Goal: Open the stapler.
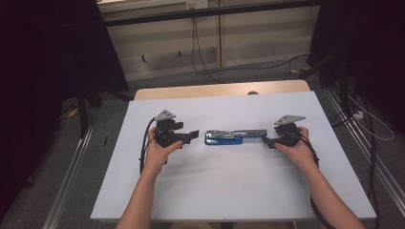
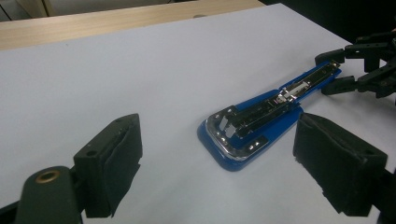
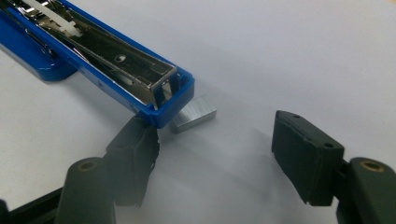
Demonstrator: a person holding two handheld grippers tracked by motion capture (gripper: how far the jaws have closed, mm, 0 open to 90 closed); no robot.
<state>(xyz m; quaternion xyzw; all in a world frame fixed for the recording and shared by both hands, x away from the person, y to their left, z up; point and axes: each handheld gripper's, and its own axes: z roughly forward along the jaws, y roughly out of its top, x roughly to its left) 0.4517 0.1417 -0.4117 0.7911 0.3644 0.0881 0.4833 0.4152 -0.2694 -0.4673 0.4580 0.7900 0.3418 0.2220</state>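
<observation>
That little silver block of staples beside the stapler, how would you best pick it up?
Probably across its two long flat sides, coming down from above with the right hand-held gripper. The staple strip lies flat on the table, one end tucked by the blue stapler.

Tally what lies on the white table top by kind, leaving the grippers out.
Blue stapler, opened out flat: 1
Strip of staples, beside the stapler's end: 1
Total: 2

Stapler point(image 3: 93, 60) cut off, perhaps half
</observation>
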